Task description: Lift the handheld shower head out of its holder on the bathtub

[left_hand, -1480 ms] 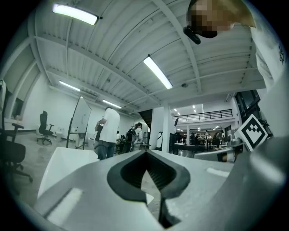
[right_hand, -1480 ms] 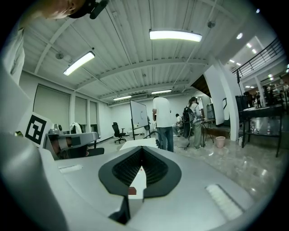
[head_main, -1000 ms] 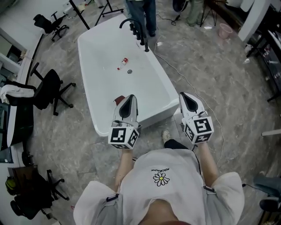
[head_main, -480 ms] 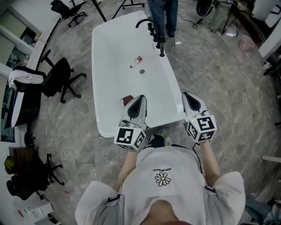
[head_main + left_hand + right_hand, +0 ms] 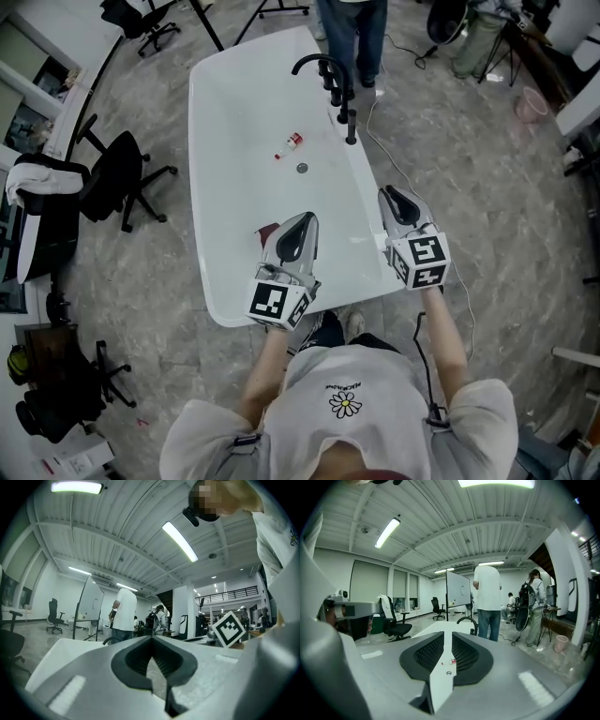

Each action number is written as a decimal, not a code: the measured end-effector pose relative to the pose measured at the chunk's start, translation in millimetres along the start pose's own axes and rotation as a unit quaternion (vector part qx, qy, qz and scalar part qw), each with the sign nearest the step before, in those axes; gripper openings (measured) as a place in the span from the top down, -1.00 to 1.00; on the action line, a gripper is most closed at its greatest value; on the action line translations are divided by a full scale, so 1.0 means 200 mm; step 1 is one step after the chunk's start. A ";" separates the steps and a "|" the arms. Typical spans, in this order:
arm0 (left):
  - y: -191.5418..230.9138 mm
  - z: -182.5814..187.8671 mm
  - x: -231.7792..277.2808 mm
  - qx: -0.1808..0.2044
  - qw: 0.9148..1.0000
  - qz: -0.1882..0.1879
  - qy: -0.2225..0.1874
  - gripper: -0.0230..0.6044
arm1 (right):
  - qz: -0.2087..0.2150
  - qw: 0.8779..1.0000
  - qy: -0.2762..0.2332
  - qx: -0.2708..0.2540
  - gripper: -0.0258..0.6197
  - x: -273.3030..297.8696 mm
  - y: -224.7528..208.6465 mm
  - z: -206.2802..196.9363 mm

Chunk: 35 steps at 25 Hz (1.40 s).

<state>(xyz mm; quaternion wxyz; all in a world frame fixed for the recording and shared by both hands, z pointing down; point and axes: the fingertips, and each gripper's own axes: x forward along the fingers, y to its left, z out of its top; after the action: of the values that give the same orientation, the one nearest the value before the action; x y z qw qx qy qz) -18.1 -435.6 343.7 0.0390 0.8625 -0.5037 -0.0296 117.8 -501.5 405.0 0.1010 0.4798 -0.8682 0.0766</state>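
Observation:
A white bathtub [image 5: 211, 187] runs away from me. On its far right rim stand a black arched faucet [image 5: 311, 62] and the slim black handheld shower head [image 5: 351, 124], upright in its holder. My left gripper [image 5: 307, 218] hovers shut and empty over the tub's near end. The right gripper [image 5: 384, 192], also shut on nothing, hangs over the near right rim, well short of the shower head. In the right gripper view the faucet [image 5: 467, 619] shows just past the right gripper [image 5: 444, 635]. The left gripper [image 5: 151, 638] looks across the tub.
A small red-and-white bottle [image 5: 289, 143] and the drain [image 5: 302, 169] lie in the tub. A person [image 5: 352, 28] stands just beyond the faucet. A black office chair [image 5: 117, 178] is left of the tub. A cable [image 5: 398, 164] trails on the floor to the right.
I have stepped closer to the tub. Both grippers moved forward, from its near edge to over its near end and right rim. Both stay shut.

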 end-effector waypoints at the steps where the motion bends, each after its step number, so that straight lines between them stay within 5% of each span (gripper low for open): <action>1: 0.05 -0.04 0.04 -0.003 1.000 -0.002 0.006 0.93 | 0.001 1.000 0.012 0.000 0.67 0.11 -0.03 -0.04; 11: 0.54 -0.65 0.27 -0.046 0.998 0.008 0.050 0.92 | -0.043 0.989 0.135 -0.031 0.35 1.26 -0.51 -0.77; 17: 0.73 -1.03 0.26 -0.084 0.993 0.031 0.073 0.92 | -0.066 0.983 0.173 0.016 0.11 1.71 -0.75 -1.09; 24: 0.80 -1.26 0.28 -0.101 0.990 0.036 0.092 0.93 | -0.076 0.970 0.233 0.006 0.18 1.96 -0.80 -1.33; 35: 0.91 -1.38 0.25 -0.095 0.988 0.052 0.113 0.93 | -0.098 0.966 0.240 -0.007 0.44 2.06 -0.81 -1.39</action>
<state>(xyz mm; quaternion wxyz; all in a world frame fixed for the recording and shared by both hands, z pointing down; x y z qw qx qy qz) -127.2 -557.9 635.0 0.1794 0.8252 -0.5351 0.0224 70.1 -860.3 782.0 0.3171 0.5294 -0.7676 0.1729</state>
